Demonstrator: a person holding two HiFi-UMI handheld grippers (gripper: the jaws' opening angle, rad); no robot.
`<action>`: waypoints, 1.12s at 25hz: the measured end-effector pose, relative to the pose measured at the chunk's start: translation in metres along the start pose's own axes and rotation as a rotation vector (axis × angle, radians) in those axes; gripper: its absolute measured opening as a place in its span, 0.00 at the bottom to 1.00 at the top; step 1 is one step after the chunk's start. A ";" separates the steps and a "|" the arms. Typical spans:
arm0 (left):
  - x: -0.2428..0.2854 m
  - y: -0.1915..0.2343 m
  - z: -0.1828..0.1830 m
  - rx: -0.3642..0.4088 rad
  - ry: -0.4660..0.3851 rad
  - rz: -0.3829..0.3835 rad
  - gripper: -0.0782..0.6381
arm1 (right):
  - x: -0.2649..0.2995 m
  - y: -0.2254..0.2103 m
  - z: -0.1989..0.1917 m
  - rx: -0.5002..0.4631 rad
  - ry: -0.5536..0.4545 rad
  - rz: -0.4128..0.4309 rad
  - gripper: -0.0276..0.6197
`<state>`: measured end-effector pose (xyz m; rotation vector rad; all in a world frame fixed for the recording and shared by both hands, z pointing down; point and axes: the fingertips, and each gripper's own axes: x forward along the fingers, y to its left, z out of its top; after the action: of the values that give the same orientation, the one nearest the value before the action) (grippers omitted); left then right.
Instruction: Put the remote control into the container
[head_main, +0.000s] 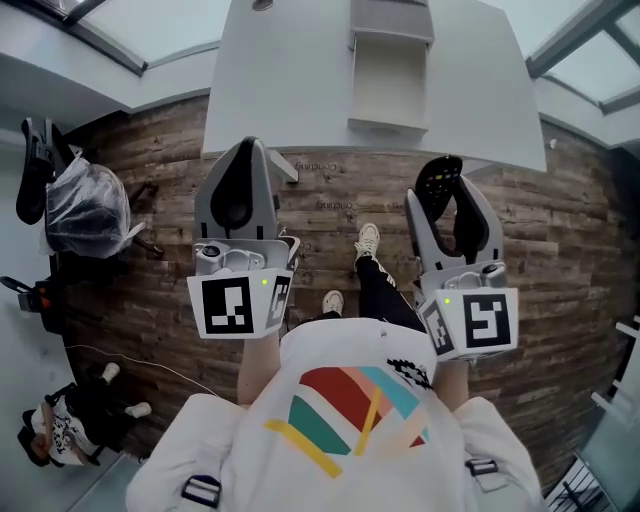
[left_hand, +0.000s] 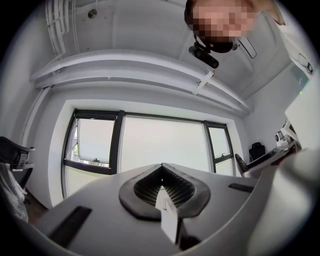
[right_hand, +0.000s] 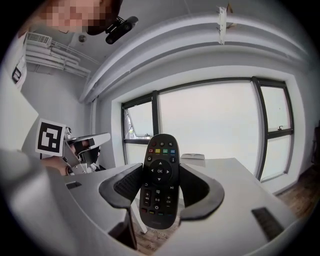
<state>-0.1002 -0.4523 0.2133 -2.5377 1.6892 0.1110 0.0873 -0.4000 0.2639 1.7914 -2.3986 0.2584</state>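
Remote control (right_hand: 159, 180): slim black plastic slab with rounded ends, gripped across its width by the ribbed dark pads of the right gripper (right_hand: 160, 174), long axis along the jaws, colour-button end pointing forward past the tips. Right gripper view shows its button face. Head view shows only its far end, with the boxy white container (head_main: 385, 125) on the smooth white table (head_main: 270, 80) well ahead. Left gripper (left_hand: 161, 167) clenched tip to tip on nothing.
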 end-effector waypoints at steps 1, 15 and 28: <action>0.013 -0.001 -0.003 -0.003 0.007 0.004 0.11 | 0.011 -0.009 0.001 -0.007 0.009 0.007 0.41; 0.149 -0.010 -0.047 0.022 0.083 0.040 0.11 | 0.127 -0.100 -0.003 -0.021 0.093 0.073 0.41; 0.244 0.017 -0.092 0.044 0.151 -0.043 0.11 | 0.215 -0.120 -0.010 -0.026 0.170 0.062 0.41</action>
<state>-0.0206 -0.6925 0.2768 -2.6075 1.6650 -0.1230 0.1416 -0.6322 0.3261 1.6158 -2.3301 0.3687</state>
